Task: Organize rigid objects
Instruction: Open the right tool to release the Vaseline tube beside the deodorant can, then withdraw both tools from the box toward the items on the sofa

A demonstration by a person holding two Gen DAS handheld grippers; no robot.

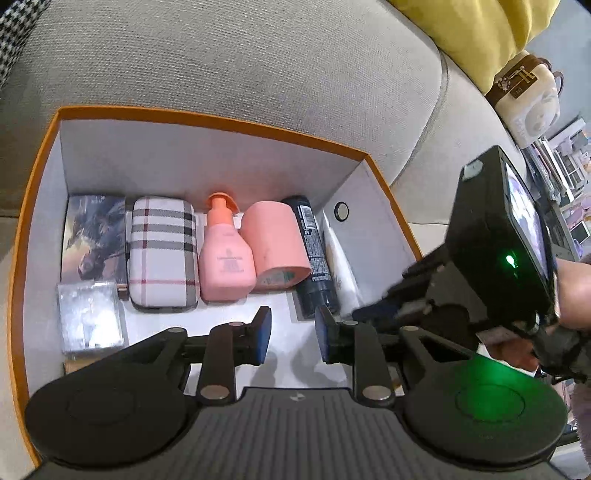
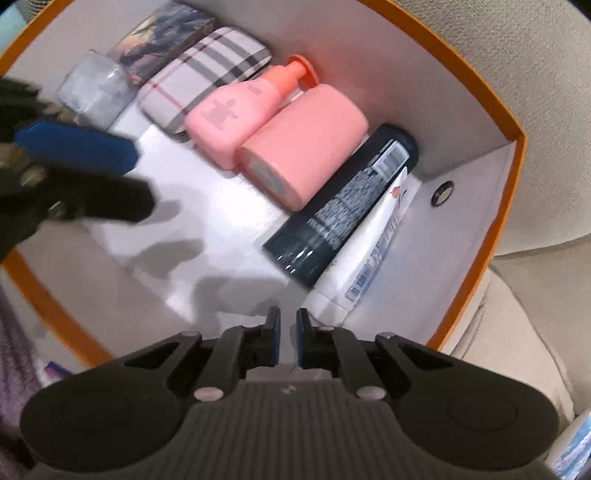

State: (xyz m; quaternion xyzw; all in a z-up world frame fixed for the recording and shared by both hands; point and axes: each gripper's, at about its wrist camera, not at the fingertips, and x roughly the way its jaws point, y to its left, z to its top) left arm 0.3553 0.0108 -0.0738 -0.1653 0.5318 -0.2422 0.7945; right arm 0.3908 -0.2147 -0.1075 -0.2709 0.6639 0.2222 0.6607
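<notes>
An orange-rimmed box (image 1: 207, 118) with white walls sits on a sofa. Along its far wall lie a picture-printed box (image 1: 94, 236), a plaid case (image 1: 162, 251), a pink pump bottle (image 1: 225, 254), a pink container (image 1: 275, 247), a dark spray can (image 1: 314, 258) and a white tube (image 1: 340, 258). A clear packet (image 1: 90, 317) lies in front at the left. My left gripper (image 1: 293, 332) hovers over the bare box floor, open and empty. My right gripper (image 2: 288, 325) points down by the cap end of the white tube (image 2: 373, 251), shut with nothing between its pads.
The grey sofa cushion (image 1: 258, 55) surrounds the box, with a yellow cushion (image 1: 480, 22) and a cream plush item (image 1: 532, 103) at the far right. A round metal eyelet (image 2: 443, 194) sits in the box's right wall. Bare floor (image 2: 207, 229) fills the box's near half.
</notes>
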